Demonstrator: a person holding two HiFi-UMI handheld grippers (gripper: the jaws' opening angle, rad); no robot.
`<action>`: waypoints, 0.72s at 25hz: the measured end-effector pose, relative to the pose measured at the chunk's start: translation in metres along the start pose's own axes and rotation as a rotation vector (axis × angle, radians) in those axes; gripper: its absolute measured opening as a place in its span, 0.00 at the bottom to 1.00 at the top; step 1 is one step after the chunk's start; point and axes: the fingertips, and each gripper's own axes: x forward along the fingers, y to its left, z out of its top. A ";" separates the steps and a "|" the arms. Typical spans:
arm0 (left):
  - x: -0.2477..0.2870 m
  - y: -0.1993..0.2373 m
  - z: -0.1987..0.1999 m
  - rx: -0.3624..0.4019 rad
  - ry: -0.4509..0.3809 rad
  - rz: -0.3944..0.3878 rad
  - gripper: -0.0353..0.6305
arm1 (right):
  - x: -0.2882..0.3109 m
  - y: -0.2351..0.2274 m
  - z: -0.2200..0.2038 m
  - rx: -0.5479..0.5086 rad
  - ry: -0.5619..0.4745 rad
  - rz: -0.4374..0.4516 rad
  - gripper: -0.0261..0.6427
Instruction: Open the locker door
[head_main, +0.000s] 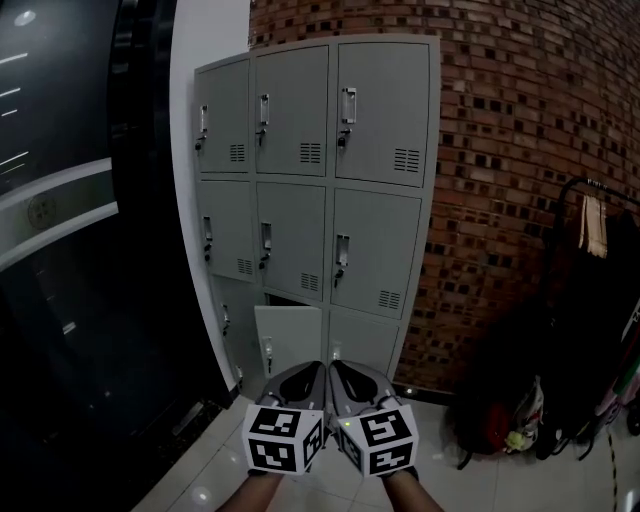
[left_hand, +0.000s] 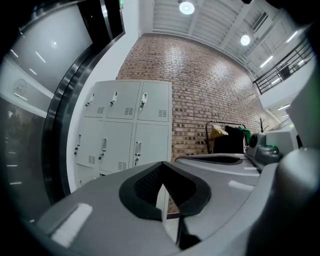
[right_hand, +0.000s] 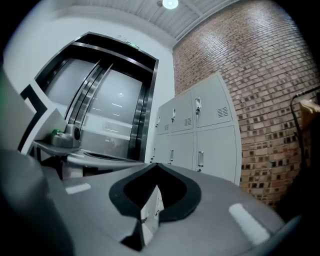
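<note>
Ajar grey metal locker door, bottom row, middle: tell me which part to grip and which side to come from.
Probably the free left edge of the ajar grey metal locker door, near its upright handle, approached from the left: that edge already stands proud, hinges seemingly right.

1. Head view: above and behind the left tongs (head_main: 318, 370) and right tongs (head_main: 338, 368), facing the locker block (head_main: 315, 200) from well back.
2. Left gripper view: along the left tongs (left_hand: 162, 167); locker block (left_hand: 125, 130) left of centre.
3. Right gripper view: along the right tongs (right_hand: 157, 172); locker block (right_hand: 197, 135) right of centre.
4. All views share the locker block front.
</note>
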 end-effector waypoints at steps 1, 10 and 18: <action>0.014 0.003 0.003 0.005 0.000 0.001 0.06 | 0.010 -0.010 0.001 0.000 -0.003 0.004 0.04; 0.099 0.033 0.022 0.030 -0.008 0.014 0.06 | 0.083 -0.070 0.013 -0.031 -0.032 0.058 0.04; 0.145 0.070 0.067 0.014 -0.065 -0.006 0.06 | 0.138 -0.101 0.045 -0.042 -0.064 0.079 0.04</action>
